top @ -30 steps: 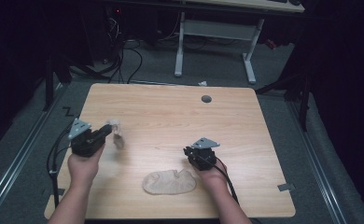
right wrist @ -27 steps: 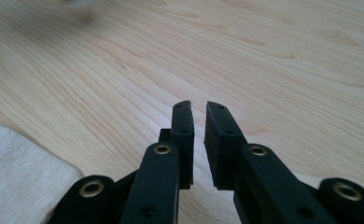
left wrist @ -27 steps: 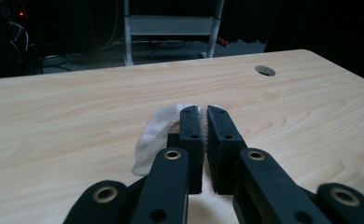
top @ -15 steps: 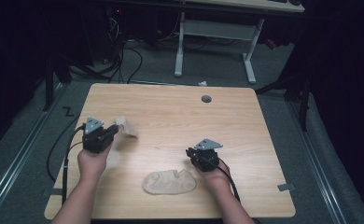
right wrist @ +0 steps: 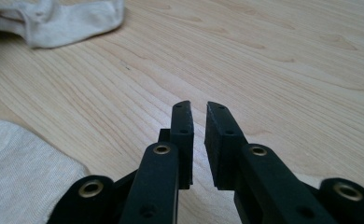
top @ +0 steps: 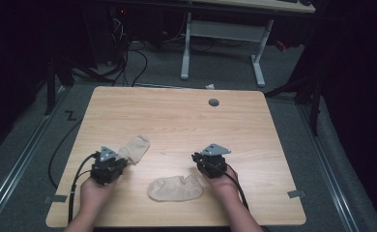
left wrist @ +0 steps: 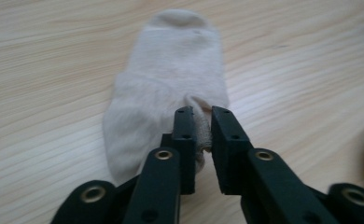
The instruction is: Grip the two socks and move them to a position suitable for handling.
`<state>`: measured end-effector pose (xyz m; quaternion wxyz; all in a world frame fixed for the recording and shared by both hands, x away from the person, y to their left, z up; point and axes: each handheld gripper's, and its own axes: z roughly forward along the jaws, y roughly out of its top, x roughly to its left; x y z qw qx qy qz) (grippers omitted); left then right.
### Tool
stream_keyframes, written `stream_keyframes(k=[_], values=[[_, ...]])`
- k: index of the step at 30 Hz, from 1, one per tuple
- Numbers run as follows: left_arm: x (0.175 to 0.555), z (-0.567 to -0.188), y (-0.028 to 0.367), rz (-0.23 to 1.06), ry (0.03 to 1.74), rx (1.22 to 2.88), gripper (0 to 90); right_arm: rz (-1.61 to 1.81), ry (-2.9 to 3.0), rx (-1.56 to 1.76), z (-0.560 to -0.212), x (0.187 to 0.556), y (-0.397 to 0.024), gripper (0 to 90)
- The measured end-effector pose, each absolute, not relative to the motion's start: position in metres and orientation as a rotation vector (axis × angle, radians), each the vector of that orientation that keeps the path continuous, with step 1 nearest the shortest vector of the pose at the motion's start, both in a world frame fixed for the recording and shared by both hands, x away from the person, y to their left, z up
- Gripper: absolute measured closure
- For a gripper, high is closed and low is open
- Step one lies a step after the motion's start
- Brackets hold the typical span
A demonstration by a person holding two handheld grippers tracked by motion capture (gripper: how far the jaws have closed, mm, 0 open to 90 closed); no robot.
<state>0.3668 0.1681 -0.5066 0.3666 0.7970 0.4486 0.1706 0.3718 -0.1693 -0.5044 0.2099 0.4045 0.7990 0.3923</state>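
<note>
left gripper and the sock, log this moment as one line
left gripper: jaws just opening, cuff of sock between them | sock: flat on table | right gripper: empty, over table | second sock: between hands

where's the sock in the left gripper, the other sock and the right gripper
sock [left wrist: 171,70], left gripper view, middle of its flat body
other sock [top: 174,188], high view, its middle
right gripper [right wrist: 199,122], right gripper view, gap between its fingertips
left gripper [left wrist: 202,127], left gripper view, between its fingertips, at the sock's cuff
</note>
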Motion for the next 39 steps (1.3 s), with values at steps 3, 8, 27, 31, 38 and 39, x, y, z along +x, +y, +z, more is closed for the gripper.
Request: stream_keyframes(k=[3,8,27,31,38,39], values=[[0.362,-0.502,0.143,0.408,1.049,2.088,66.7,1.085,2.229,1.122,-0.506,0.372,-0.169,81.3],[0.358,-0.482,0.166,0.519,1.051,1.992,63.7,1.082,2.234,1.120,-0.506,0.372,-0.169,81.1],[0.390,-0.516,0.087,0.335,0.978,2.194,80.4,1.090,2.184,1.181,-0.503,0.359,-0.191,81.1],[0.389,-0.502,0.079,0.366,0.949,2.127,76.1,1.101,2.193,1.189,-0.505,0.360,-0.193,80.7],[0.372,-0.491,0.142,0.506,1.027,2.087,66.3,1.090,2.235,1.166,-0.509,0.360,-0.183,80.3],[0.364,-0.490,0.161,0.522,1.055,2.080,62.0,1.083,2.248,1.155,-0.509,0.359,-0.178,79.4]])
